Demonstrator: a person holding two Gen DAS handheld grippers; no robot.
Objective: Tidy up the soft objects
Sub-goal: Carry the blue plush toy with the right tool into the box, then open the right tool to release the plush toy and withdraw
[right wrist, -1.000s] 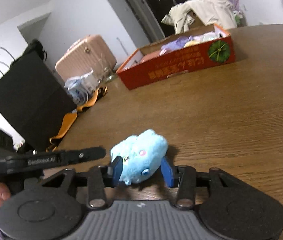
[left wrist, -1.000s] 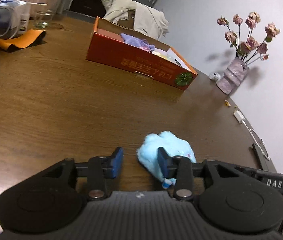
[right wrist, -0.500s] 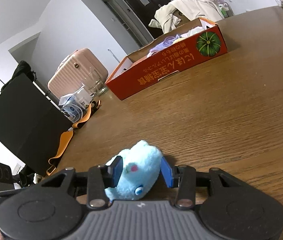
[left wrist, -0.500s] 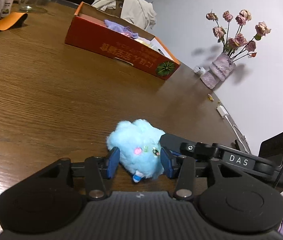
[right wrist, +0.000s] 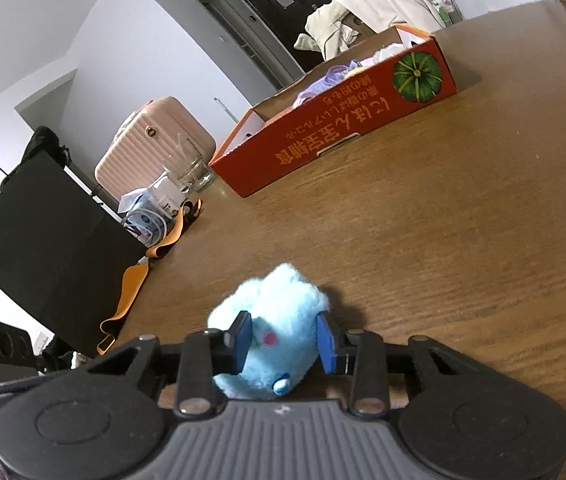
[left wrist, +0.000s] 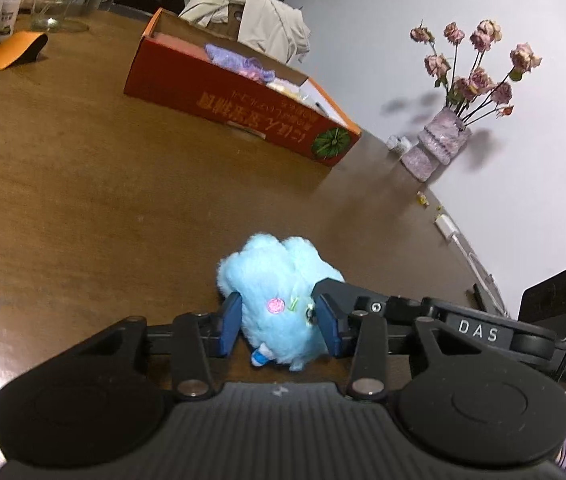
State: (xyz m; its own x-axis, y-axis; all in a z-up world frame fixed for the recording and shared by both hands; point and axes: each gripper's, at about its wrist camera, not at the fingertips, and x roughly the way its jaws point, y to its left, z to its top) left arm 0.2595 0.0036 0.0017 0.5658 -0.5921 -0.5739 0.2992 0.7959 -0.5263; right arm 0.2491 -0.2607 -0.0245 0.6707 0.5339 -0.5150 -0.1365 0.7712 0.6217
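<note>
Soft objects are what this room is busy with, though the big brown wooden table [left wrist: 83,184] takes up most of it, its grain running across under a pale grey wall [left wrist: 503,8]. Behind the table stand a dark door [right wrist: 279,4], a pink ribbed suitcase [right wrist: 151,148] and a black paper bag [right wrist: 39,232]. On the far part of the tabletop sits a long orange cardboard box [left wrist: 239,112] with a green pumpkin printed on its end; purple and pale cloth pieces [left wrist: 239,64] lie inside it. A cream jacket [left wrist: 255,24] is heaped behind the box. Near the wall stands a vase of dried pink roses [left wrist: 459,112], and at the other end a clear glass [right wrist: 191,168].

Smallest, and nearest, is the fluffy blue plush toy [left wrist: 283,280], resting on the bare table well apart from the box. The left gripper [left wrist: 279,324] has its blue pads narrowed against the toy's sides. The right gripper [right wrist: 285,340], jaws just closing, squeezes the same toy from the other side.
</note>
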